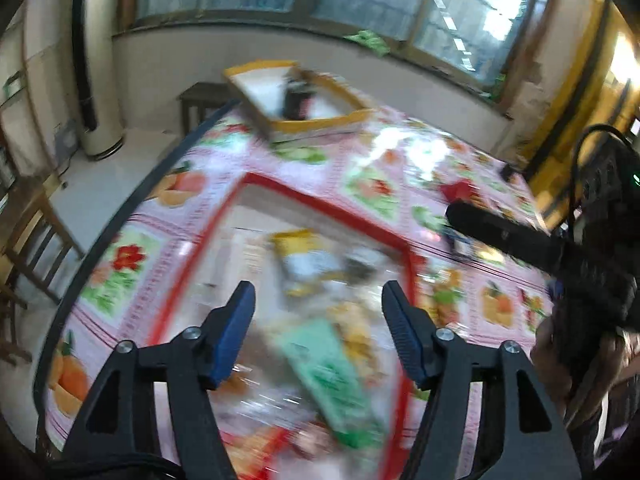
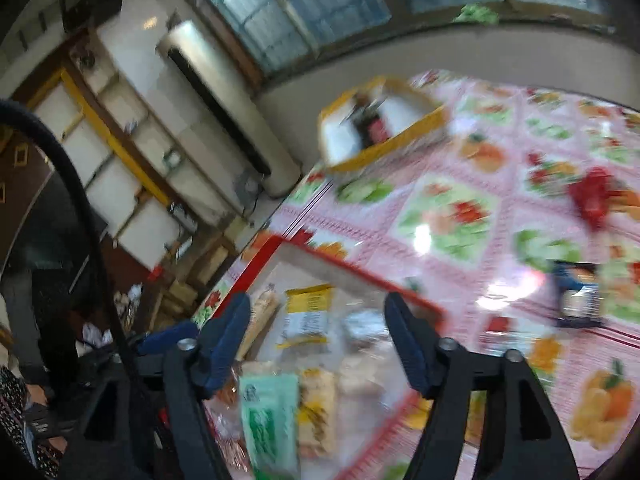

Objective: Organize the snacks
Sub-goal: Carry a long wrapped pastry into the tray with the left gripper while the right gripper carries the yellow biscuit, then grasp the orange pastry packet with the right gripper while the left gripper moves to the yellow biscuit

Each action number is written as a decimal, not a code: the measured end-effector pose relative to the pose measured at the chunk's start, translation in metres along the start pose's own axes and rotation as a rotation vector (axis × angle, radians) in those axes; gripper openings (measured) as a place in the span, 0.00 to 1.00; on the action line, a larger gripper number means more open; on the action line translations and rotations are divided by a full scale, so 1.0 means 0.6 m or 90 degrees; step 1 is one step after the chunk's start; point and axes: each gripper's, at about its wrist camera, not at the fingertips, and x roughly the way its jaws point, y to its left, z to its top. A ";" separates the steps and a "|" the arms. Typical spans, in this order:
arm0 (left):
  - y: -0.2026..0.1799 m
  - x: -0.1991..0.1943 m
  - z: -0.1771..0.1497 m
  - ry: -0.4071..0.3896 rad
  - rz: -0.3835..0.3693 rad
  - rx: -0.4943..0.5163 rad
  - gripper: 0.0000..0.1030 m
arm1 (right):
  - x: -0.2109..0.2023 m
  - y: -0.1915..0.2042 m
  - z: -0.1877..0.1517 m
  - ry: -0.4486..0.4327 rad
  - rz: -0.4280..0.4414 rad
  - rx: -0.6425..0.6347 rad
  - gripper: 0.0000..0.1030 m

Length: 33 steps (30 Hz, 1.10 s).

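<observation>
Both grippers, left [image 1: 318, 306] and right [image 2: 318, 318], hang spread and empty over the bench [image 1: 372, 184]. Below sits the red tray [image 1: 320, 198], collecting the snacks [image 1: 308, 264]; one blue pack [image 2: 578, 294] lies outside it, likely next.

snacks [image 1: 316, 320] in tray [image 1: 332, 204], box [image 1: 320, 122] seemingly behind

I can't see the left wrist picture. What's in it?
Two open blue-padded gripper fingers hover, holding nothing, over a red-rimmed tray of blurry snack packets, including a green packet and a yellow-and-white packet. The tray sits on a pink fruit-patterned tablecloth, with a yellow-edged cardboard box farther back.
</observation>
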 end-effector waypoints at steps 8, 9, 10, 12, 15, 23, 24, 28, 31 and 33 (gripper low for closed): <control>-0.122 0.022 -0.047 0.043 -0.045 0.054 0.68 | -0.095 -0.186 -0.032 -0.016 -0.066 0.130 0.71; -0.128 0.025 -0.048 0.048 -0.048 0.055 0.68 | -0.089 -0.200 -0.038 0.002 -0.072 0.144 0.72; -0.132 0.027 -0.050 0.052 -0.050 0.055 0.68 | -0.081 -0.209 -0.044 0.017 -0.075 0.145 0.72; -0.134 0.028 -0.056 0.054 -0.044 0.056 0.68 | -0.052 -0.212 -0.060 0.048 -0.082 0.140 0.72; -0.125 0.028 -0.059 0.055 -0.027 0.053 0.68 | -0.001 -0.182 -0.084 0.093 -0.085 0.100 0.69; -0.112 0.029 -0.066 0.059 -0.019 0.049 0.68 | 0.084 -0.118 -0.098 0.146 -0.200 -0.011 0.47; -0.114 0.029 -0.068 0.060 -0.020 0.051 0.68 | 0.088 -0.122 -0.100 0.155 -0.193 -0.010 0.46; -0.125 0.033 -0.072 0.061 -0.017 0.064 0.68 | 0.088 -0.127 -0.101 0.148 -0.194 -0.018 0.45; -0.136 0.041 -0.075 0.073 -0.018 0.066 0.68 | 0.088 -0.117 -0.107 0.150 -0.234 -0.042 0.31; -0.145 0.046 -0.078 0.078 -0.017 0.073 0.68 | 0.082 -0.115 -0.112 0.156 -0.241 -0.047 0.31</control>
